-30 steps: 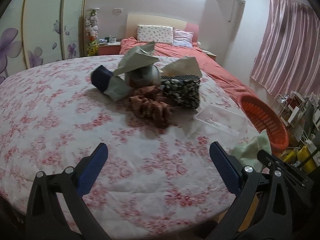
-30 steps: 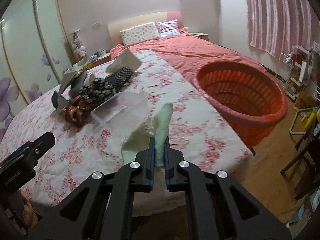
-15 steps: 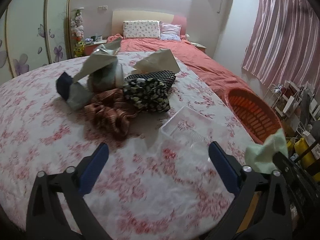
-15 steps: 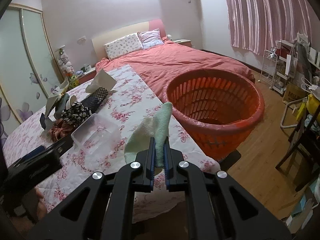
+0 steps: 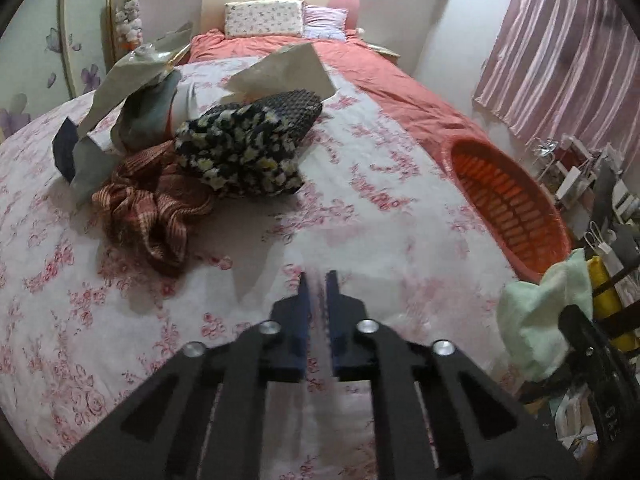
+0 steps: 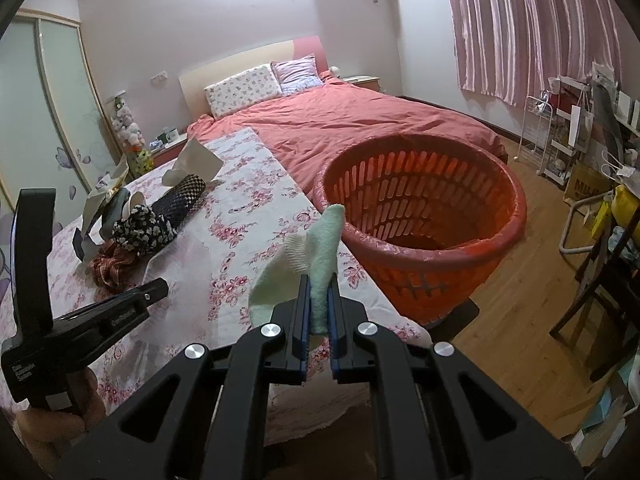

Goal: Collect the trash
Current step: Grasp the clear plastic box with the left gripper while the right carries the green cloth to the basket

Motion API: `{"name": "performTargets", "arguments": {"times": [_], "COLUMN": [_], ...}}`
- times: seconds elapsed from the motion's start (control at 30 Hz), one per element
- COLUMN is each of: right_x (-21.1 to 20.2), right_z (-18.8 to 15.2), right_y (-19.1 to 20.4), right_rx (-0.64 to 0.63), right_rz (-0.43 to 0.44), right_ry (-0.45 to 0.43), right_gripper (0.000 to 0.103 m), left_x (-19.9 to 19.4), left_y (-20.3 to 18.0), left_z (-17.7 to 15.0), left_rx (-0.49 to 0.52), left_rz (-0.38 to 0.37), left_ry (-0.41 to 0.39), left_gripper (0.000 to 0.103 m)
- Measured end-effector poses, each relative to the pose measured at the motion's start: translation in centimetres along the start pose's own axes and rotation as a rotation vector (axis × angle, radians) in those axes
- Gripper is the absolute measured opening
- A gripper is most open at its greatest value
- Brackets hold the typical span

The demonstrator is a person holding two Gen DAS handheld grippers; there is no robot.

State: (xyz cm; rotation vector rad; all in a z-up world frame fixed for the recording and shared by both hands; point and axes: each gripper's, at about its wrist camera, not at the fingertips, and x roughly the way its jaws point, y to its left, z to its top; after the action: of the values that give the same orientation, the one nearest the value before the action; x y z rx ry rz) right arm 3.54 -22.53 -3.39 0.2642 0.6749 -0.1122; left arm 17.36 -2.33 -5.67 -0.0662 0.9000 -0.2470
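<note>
My right gripper (image 6: 318, 280) is shut on a pale green sock (image 6: 316, 248), held in the air just left of the orange basket (image 6: 420, 216); the sock also shows in the left wrist view (image 5: 540, 320). My left gripper (image 5: 318, 280) is shut on the near edge of a clear plastic tray (image 5: 360, 248) lying on the floral tablecloth (image 5: 80, 320). A pile sits at the back left: a daisy-print cloth (image 5: 240, 156), a brown plaid cloth (image 5: 148, 208), crumpled paper (image 5: 288, 68) and grey wrappers (image 5: 132, 80).
The orange basket (image 5: 508, 208) stands on the floor by the table's right edge. A bed with a red cover (image 6: 352, 120) lies behind. Wire racks and bags (image 6: 580, 132) crowd the right wall by the pink curtain.
My left gripper has shut from wide open onto the clear tray. My right gripper has carried the sock closer to the basket.
</note>
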Motion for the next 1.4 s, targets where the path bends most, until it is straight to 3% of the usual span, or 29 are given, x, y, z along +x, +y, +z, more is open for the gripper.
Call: {"name": "performTargets", "arguments": {"times": [0.23, 0.73, 0.97, 1.4], "right_x": [-0.8, -1.4, -2.1, 1.3], "right_z": [1.1, 2.9, 5.9, 7.1], "right_y": [-1.0, -3.8, -5.7, -10.3], "right_rx": [0.028, 0.098, 0.118, 0.211], "right_rz": [0.009, -0.015, -0.066, -0.122], "right_ry": [-0.045, -0.13, -0.238, -0.273], "right_gripper": [0.008, 0.008, 0.008, 0.008], "left_x": [-2.0, -3.7, -3.7, 1.2], "left_y": [-1.4, -5.3, -9.0, -16.6], "left_z": [1.1, 3.4, 5.9, 9.7], "left_rx": [0.064, 0.103, 0.149, 0.221], "left_rz": [0.007, -0.065, -0.126, -0.233], "left_ry": [-0.083, -0.144, -0.173, -0.166], "left_gripper": [0.006, 0.006, 0.006, 0.006]}}
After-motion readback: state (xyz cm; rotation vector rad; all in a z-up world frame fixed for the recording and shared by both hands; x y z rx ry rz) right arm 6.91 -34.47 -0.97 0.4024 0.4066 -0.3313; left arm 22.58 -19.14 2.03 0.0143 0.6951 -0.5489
